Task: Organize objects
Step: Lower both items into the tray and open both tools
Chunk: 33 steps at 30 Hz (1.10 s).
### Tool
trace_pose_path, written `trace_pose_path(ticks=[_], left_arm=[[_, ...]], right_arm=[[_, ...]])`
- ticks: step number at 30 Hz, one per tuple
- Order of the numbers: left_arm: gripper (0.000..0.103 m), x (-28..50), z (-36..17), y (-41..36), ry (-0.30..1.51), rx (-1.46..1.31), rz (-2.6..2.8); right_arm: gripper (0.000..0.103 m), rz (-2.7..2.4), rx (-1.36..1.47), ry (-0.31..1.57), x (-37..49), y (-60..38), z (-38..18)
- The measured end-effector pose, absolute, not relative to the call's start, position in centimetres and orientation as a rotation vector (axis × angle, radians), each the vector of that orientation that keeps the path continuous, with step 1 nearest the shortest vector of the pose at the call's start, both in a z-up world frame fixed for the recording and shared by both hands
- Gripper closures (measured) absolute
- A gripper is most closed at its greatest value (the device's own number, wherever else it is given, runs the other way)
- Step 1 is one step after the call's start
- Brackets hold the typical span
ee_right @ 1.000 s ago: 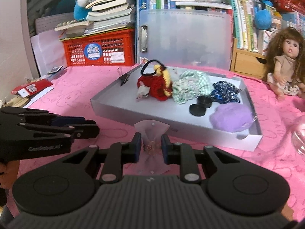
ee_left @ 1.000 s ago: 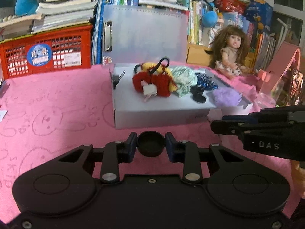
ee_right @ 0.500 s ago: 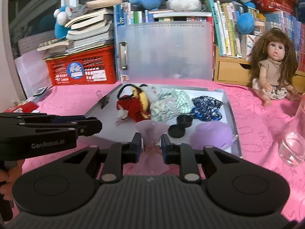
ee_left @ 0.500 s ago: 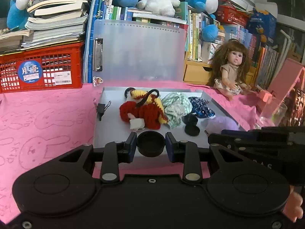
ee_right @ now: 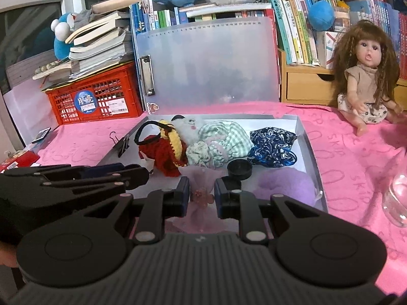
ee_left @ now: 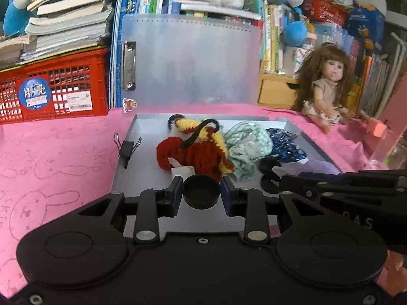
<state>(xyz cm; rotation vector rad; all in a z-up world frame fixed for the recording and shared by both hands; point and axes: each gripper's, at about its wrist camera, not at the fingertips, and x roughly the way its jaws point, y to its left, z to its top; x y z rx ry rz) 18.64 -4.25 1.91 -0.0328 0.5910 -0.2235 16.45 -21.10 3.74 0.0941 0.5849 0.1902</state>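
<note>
delivery step: left gripper (ee_left: 201, 193) is clamped on a black cap (ee_left: 201, 192), right gripper (ee_right: 202, 195) pinches a sheer pink bow (ee_right: 201, 195), both carried over the near edge of the tray (ee_right: 309, 145). next, judged: lower each onto bare tray floor, then let go.

Both grippers angle downward, side by side. Left gripper (ee_left: 201, 193) is clamped around something small; right gripper (ee_right: 202, 195) is pinched nearly closed, also gripping.
</note>
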Motion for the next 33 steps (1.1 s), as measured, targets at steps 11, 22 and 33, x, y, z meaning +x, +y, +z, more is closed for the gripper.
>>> trace_pose_path(ticks=[11, 22, 33], left_arm=[[0.072, 20.2, 0.1, -4.2, 0.619, -0.036, -0.188], [0.072, 20.6, -0.4, -4.3, 0.626, -0.031, -0.184], [0.072, 21.3, -1.2, -4.2, 0.639, -0.034, -0.175]], right_arm=[[0.081, 0.170, 0.113, 0.624, 18.2, -21.1, 2.2], [0.081, 0.155, 0.128, 0.644, 19.0, -21.5, 1.3], [0.081, 0.160, 0.138, 0.650, 19.2, -21.8, 0.9]])
